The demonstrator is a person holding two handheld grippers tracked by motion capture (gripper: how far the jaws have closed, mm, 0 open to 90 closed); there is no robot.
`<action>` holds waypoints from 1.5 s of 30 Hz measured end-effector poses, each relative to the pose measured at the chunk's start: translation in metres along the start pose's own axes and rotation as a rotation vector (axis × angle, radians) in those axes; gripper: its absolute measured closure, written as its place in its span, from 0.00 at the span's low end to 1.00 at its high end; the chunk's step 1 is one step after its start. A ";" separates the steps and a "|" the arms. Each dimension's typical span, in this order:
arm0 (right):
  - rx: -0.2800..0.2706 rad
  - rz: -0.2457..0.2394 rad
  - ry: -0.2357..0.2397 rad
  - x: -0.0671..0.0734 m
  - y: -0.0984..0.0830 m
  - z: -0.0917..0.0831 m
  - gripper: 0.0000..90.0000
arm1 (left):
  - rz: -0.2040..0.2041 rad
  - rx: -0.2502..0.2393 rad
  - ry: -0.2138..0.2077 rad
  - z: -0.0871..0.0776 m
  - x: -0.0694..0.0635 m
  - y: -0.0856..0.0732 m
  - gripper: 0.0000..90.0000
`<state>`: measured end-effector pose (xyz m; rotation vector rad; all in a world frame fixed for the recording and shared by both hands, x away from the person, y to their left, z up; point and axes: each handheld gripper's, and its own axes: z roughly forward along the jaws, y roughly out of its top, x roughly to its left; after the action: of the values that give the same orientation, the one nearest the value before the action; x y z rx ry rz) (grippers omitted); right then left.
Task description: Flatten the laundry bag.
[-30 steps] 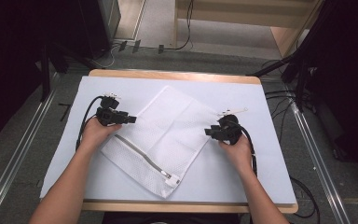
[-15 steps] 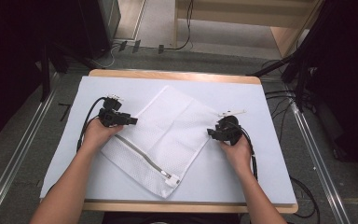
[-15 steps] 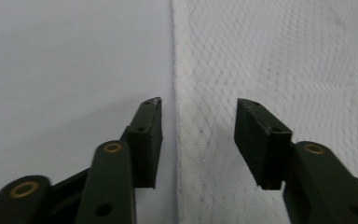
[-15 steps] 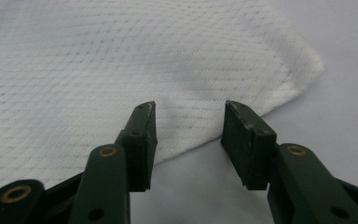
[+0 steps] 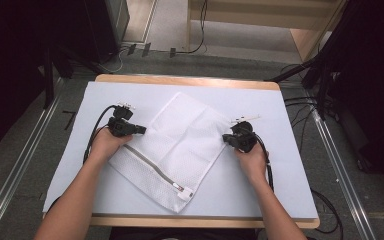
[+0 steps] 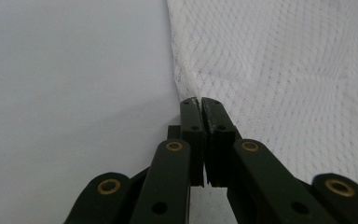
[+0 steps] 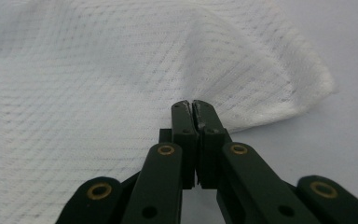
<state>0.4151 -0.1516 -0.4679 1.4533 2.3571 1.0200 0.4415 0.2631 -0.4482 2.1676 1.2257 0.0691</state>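
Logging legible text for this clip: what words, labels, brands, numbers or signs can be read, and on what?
"7": a dark mark that reads like this digit, on the grey floor left of the table.
Mesh laundry bag, its zipper: no print visible.
Left gripper, right gripper: no markings readable.

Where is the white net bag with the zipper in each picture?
High view: the white mesh bag lies mid-table, tilted like a diamond, between the left gripper and the right gripper.
Left gripper view: it covers the upper right; the shut jaws pinch its edge.
Right gripper view: it spreads across the top and left; the shut jaws pinch its edge.
Shared landmark: the pale blue table cover.
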 end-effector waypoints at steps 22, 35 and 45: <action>0.005 0.016 0.026 -0.019 0.034 0.013 1.00 | -0.052 -0.067 -0.012 -0.020 -0.016 -0.024 1.00; -0.004 -0.015 0.050 -0.018 0.065 0.033 1.00 | -0.083 -0.082 0.006 -0.026 -0.027 -0.044 1.00; -0.008 -0.022 0.039 -0.017 0.073 0.055 1.00 | -0.091 -0.053 -0.014 -0.026 -0.031 -0.051 0.99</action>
<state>0.5029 -0.1199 -0.4654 1.4147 2.3876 1.0606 0.3767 0.2699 -0.4481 2.0609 1.2989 0.0474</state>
